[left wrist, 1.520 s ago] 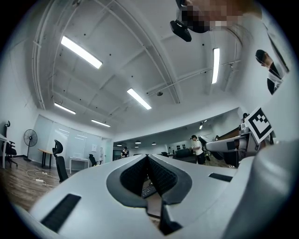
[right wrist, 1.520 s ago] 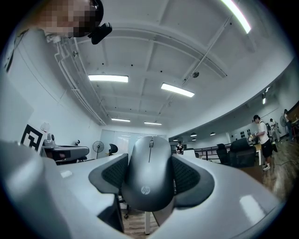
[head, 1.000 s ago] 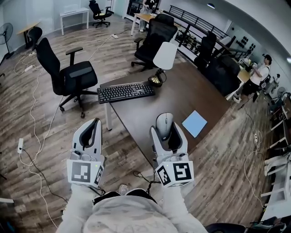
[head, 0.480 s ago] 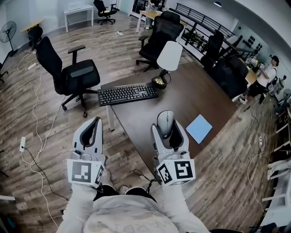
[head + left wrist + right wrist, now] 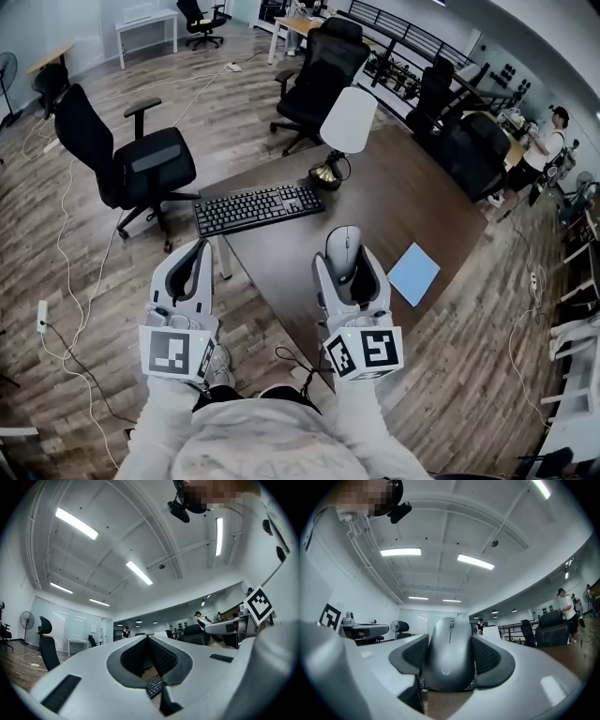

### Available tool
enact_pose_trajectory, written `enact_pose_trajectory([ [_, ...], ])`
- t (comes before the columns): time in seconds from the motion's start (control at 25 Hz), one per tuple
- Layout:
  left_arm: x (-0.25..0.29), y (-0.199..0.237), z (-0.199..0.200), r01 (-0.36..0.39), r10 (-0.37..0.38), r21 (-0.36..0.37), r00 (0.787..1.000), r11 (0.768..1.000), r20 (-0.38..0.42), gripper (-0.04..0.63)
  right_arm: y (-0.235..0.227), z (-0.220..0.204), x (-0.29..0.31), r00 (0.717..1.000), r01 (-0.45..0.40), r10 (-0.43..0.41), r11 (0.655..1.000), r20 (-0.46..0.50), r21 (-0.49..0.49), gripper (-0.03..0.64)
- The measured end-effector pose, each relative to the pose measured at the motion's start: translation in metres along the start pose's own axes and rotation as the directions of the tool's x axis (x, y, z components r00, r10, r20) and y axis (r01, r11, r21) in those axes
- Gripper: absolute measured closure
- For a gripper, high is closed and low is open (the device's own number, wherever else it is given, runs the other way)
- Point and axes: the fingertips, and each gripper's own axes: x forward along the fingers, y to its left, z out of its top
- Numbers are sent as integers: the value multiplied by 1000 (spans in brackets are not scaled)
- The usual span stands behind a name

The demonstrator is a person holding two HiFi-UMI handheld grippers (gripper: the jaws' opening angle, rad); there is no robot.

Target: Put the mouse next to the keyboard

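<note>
The right tool [image 5: 347, 266] is closed on the mouse [image 5: 451, 653]. Its two ribbed pads [image 5: 488, 654] press against the mouse's left and right flanks, and the jaws stand apart by the width of the mouse body.

The mouse's long axis runs in line with the jaws, away from the person. The scroll-wheel end points forward, past the jaw tips. The rear end, which bears the logo, sits deep between the jaws and faces the tool's camera. The button side faces up in the head view.

In the head view the mouse is over the near part of the dark brown tabletop [image 5: 403, 206]. Whether it touches the surface cannot be told.

The left tool [image 5: 195, 251] is empty. Its jaws meet at the tips, leaving only a small diamond-shaped gap between the pads. It is level with the right tool, off the tabletop's left edge and above the wooden floor [image 5: 84, 272].

The black keyboard [image 5: 258, 207] lies ahead and to the left of the mouse, at the tabletop's left edge and well apart from the mouse. Its long axis runs roughly left to right, crosswise to the mouse's axis.

A lamp [image 5: 345, 122] with a white shade stands just beyond the keyboard's right end. A light-blue sheet [image 5: 414, 274] lies flat to the right of the mouse. A black office chair [image 5: 131, 159] stands on the floor to the left of the tabletop.
</note>
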Motion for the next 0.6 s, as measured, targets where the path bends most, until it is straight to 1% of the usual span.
enact_pose_trajectory([
  [0.28,49,31,-5,46,-46,-2,999,999,4,589,-7,-4,50,999,50,-50,999,6,4,313],
  [0.6,92,67,-18,92,-92,-16,996,996,2,589,-8,-14,98,995,102,-102,995,0,-2,313],
])
